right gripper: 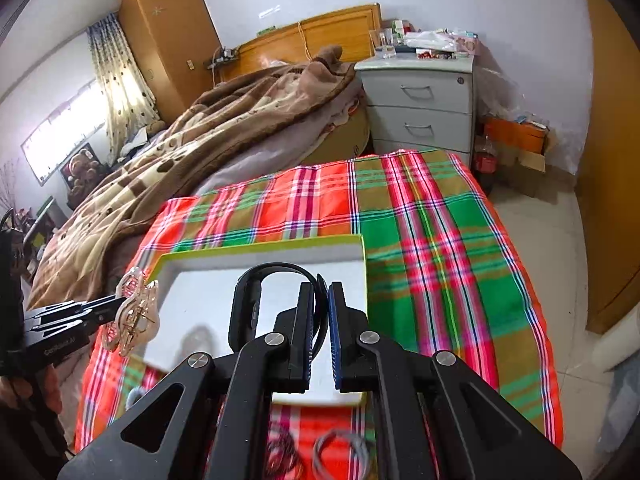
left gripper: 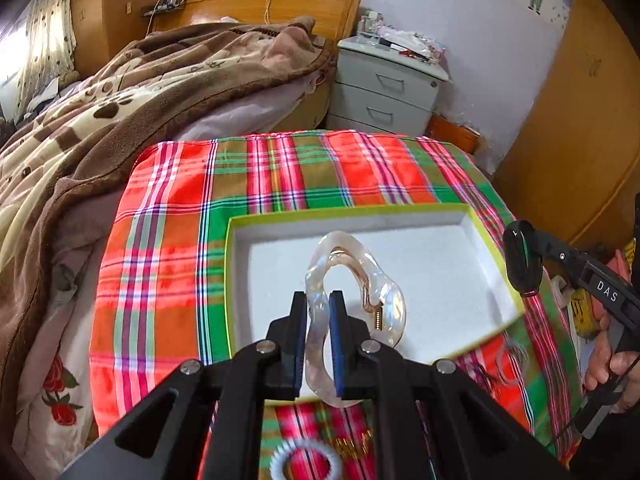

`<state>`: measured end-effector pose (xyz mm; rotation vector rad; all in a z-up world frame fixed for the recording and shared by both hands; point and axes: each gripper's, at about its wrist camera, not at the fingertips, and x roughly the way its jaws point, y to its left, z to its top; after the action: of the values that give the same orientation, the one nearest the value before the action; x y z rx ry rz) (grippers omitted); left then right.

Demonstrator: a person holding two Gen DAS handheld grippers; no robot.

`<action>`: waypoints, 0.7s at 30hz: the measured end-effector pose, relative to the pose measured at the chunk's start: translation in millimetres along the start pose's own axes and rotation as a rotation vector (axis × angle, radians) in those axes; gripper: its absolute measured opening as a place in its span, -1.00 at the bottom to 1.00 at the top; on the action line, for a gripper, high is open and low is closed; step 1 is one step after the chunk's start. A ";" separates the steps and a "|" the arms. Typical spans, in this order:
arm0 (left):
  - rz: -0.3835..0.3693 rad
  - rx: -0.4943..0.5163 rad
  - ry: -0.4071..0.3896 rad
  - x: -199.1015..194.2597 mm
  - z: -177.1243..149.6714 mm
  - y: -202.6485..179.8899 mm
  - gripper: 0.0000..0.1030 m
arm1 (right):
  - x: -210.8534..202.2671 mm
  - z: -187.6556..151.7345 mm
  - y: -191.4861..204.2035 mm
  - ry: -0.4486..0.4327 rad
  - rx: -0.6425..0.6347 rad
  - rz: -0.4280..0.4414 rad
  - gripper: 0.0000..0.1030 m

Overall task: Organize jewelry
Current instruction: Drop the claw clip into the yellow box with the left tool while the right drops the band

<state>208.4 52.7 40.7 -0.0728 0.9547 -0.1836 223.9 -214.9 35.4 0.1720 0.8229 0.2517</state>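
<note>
Clear hair clip (left gripper: 352, 300) clamped in left claw (left gripper: 318, 338); black band (right gripper: 276, 300) in right claw (right gripper: 320, 334); both over tray (left gripper: 240, 264).

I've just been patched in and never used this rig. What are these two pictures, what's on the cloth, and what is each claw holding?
Each picture comes from a camera on a hand-held two-finger gripper, looking along its fingers. The left gripper pinches a clear hair claw. The right gripper pinches a black band. Both hang over a white tray with a yellow-green rim, which sits on a plaid cloth beside a bed. Nearer the cameras, a white coil tie and other small rings lie on the cloth, too blurred to name.
</note>
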 end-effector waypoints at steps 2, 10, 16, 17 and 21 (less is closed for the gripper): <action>0.004 -0.003 0.007 10.7 5.8 4.2 -0.78 | 13.4 5.4 -0.7 0.017 -0.005 -0.010 -0.86; 0.005 -0.035 0.043 47.6 21.3 18.1 -0.78 | 60.2 16.7 3.8 0.079 -0.041 -0.043 -0.86; 0.016 -0.040 0.062 63.9 25.3 19.7 -0.78 | 78.5 15.5 6.6 0.104 -0.081 -0.071 -0.86; 0.016 -0.042 0.069 66.9 24.9 20.0 -0.78 | 80.1 15.1 7.3 0.106 -0.086 -0.077 -0.86; 0.032 -0.044 0.069 72.3 22.2 20.4 -0.77 | 87.4 13.3 9.3 0.114 -0.127 -0.111 -0.86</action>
<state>269.9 58.7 -7.6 -0.0923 1.0286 -0.1365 289.3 -181.6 -14.6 -0.0077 0.9235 0.2099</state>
